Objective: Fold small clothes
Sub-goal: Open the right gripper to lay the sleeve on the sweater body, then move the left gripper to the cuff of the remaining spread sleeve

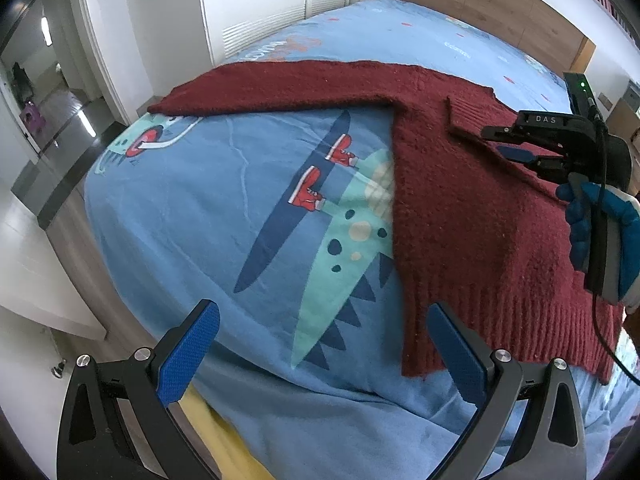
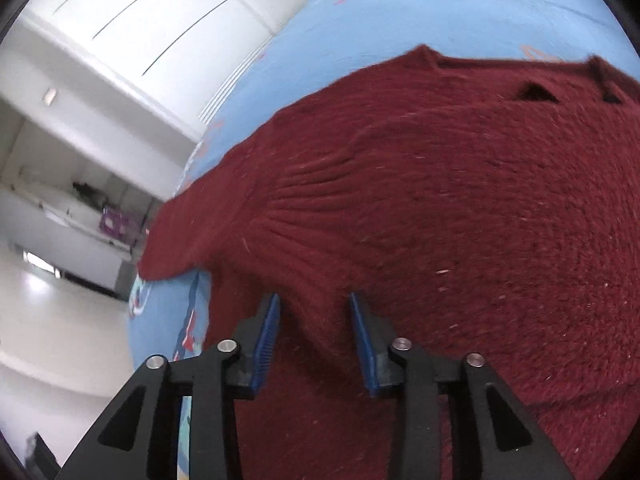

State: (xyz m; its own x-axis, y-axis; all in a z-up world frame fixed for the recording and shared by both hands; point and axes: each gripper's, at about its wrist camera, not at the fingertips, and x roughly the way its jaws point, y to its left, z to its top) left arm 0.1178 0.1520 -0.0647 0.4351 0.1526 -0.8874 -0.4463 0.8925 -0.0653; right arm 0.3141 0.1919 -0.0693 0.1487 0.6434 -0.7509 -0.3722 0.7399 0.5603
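Garment: a dark red knitted sweater lies flat on the bed, over a blue cover printed with a dinosaur; one sleeve stretches out sideways towards the bed's far edge, and the other is folded across the chest.
Left gripper: wide open and holding nothing, poised above the ribbed hem's corner with the cover showing between its pads.
Right gripper: partly open above the folded sleeve; a soft ridge of knit rises between the pads, but they do not press on it.
Step in hand: probably laying the folded sleeve down and letting go.
Doing it well: lift the right gripper clear without dragging the wool, then take the outstretched sleeve near its cuff and fold it across just as flat.
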